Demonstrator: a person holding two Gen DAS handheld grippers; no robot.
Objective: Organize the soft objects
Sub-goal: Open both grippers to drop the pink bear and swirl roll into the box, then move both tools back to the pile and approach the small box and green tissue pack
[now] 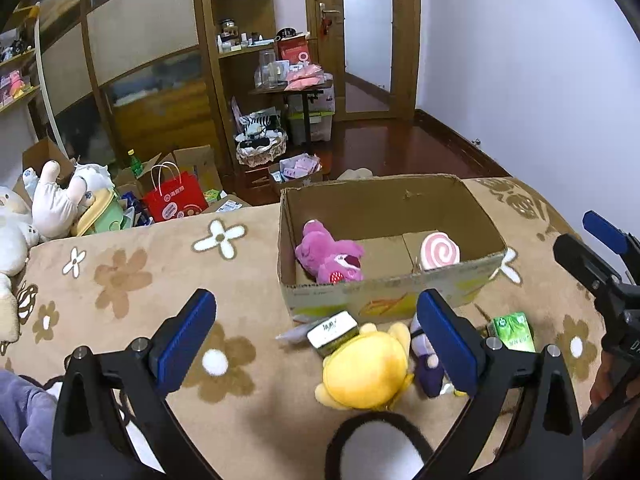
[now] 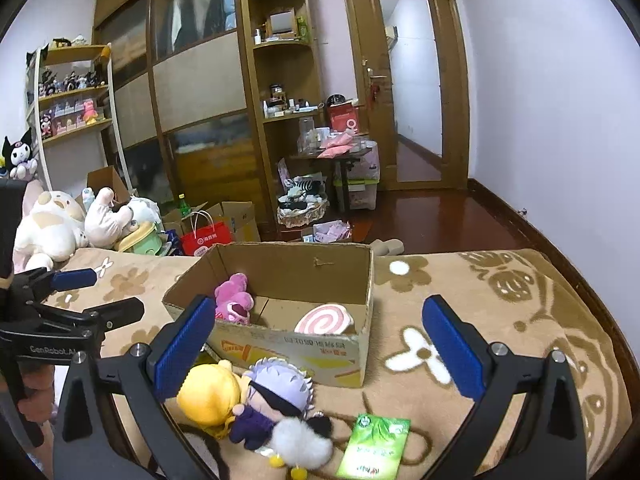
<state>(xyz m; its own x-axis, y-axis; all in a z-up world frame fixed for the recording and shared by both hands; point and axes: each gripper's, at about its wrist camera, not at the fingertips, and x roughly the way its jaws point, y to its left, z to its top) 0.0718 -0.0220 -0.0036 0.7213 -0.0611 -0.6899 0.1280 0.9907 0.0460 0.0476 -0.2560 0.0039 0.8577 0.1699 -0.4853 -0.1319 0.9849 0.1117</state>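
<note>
Inside cardboard box: pink bear plush, pink swirl plush; both claws wide, empty

Open left gripper, yellow plush, cardboard box

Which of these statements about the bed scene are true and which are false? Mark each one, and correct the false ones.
1. The pink plush lies inside the cardboard box. True.
2. The yellow plush is in the box. False: it lies on the blanket in front of the box.
3. The left gripper is shut on a toy. False: it is open and holds nothing.
4. The right gripper is open. True.
5. The green packet lies outside the box. True.
</note>
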